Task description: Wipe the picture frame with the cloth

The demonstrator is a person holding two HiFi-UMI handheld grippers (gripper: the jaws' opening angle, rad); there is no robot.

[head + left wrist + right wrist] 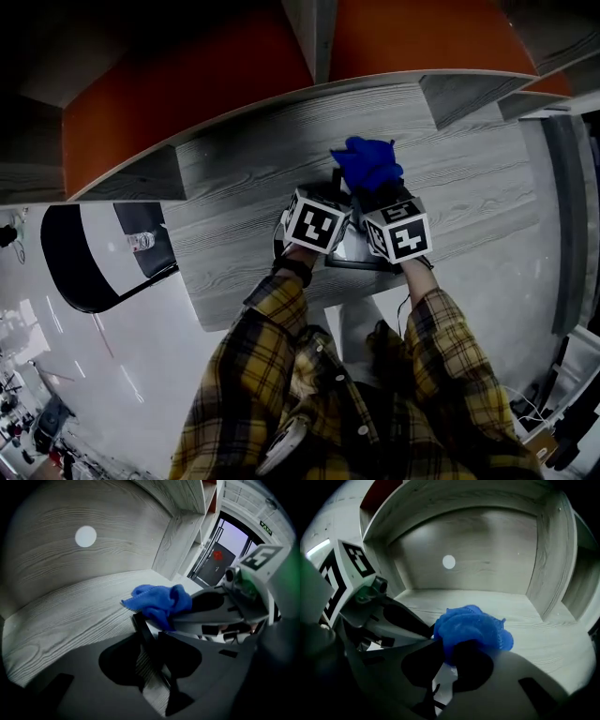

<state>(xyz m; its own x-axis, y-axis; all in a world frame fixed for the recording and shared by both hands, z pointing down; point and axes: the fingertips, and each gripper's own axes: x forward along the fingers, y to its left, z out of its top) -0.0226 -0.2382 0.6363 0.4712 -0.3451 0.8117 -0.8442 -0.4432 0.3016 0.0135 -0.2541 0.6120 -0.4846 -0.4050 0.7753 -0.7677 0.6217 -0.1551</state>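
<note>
The blue cloth (367, 161) is bunched up over the far end of a dark picture frame (358, 259) that lies on the grey wood shelf (234, 225). My right gripper (377, 192) is shut on the cloth (471, 627), pressing it down onto the frame's pale glass (444, 679). Beside it, my left gripper (330, 192) is shut on the frame's thin dark edge (146, 641). In the left gripper view the cloth (159, 601) sits just beyond my left gripper (151, 637), held by the right gripper (220, 609). Most of the frame is hidden under the two marker cubes.
The shelf bay has a back wall with a round white sticker (448, 562) and side dividers (543, 559). Orange panels (178, 84) stand behind the shelf. A black-and-white object (89, 262) rests on the pale floor at the left. A doorway (218, 559) shows past the shelf.
</note>
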